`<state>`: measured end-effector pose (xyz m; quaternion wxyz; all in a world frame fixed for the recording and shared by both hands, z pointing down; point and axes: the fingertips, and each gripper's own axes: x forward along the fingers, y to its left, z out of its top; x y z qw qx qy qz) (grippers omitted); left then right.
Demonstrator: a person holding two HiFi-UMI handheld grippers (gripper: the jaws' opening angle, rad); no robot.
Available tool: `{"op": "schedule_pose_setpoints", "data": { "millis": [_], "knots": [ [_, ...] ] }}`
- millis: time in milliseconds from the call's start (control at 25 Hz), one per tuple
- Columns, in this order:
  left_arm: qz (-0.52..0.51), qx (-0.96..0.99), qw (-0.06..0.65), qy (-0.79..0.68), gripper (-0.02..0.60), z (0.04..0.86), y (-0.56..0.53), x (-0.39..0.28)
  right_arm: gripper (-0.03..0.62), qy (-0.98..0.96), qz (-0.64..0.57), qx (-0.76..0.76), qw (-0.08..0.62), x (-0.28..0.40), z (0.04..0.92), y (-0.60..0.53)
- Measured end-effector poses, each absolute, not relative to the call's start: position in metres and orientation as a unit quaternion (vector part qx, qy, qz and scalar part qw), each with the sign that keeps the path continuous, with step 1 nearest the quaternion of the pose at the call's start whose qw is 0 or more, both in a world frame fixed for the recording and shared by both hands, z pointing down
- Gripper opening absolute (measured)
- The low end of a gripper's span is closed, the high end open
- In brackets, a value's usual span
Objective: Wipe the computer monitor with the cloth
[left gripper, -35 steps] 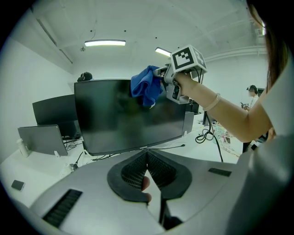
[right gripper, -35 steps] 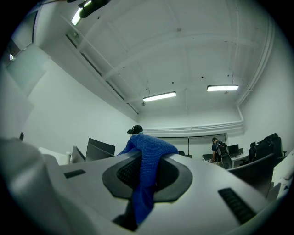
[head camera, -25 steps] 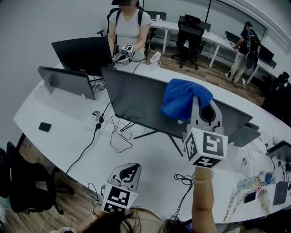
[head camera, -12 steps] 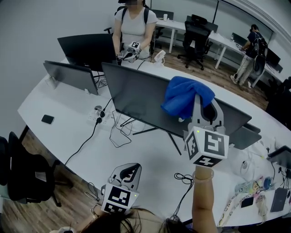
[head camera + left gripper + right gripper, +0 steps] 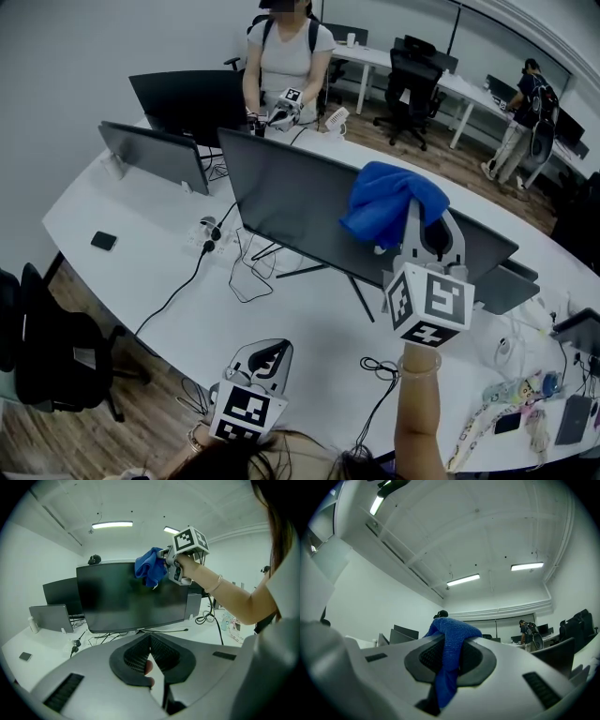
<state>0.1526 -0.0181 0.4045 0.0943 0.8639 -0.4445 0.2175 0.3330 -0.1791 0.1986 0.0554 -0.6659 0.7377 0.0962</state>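
White curved desk surface (image 5: 141, 281) runs across an open office, and the operator stands at its near edge. Nearest the operator, the left gripper (image 5: 270, 354) hangs low over that edge with its jaws brought together on nothing; this reads as a parked position that keeps the idle tool out of the wiping path. Further forward, the right gripper (image 5: 419, 214) is raised at arm's length with its jaws clamped on a blue cloth (image 5: 389, 202). The cloth is pinched near its middle, so a bunched pad projects beyond the jaw tips and a loose tail hangs beneath them; the soft pad, not the hard jaws, is therefore what meets the glass. The pad sits at the upper right corner of the computer monitor (image 5: 291, 202), whose dark screen faces the operator. Whether cloth and screen actually touch cannot be confirmed. A start at a top corner suits strokes run across and downward, so the wipe is judged to be at or near its beginning. Beyond this unit stand two further monitors (image 5: 159, 155), and a seated person (image 5: 286, 56) works at the far side.
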Motion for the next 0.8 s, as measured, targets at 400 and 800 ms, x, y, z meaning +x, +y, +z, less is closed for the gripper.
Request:
{"op": "schedule_pose_setpoints", "data": {
  "millis": [400, 800],
  "knots": [
    [0.216, 0.882, 0.085, -0.410, 0.008, 0.402, -0.031, 0.134, 0.051, 0.702, 0.091, -0.705, 0.054, 0.335, 0.202, -0.178],
    [0.215, 0.906, 0.078, -0.357, 0.008, 0.403, -0.046, 0.127, 0.051, 0.667, 0.097, -0.738, 0.037, 0.337, 0.204, -0.176]
  ]
}}
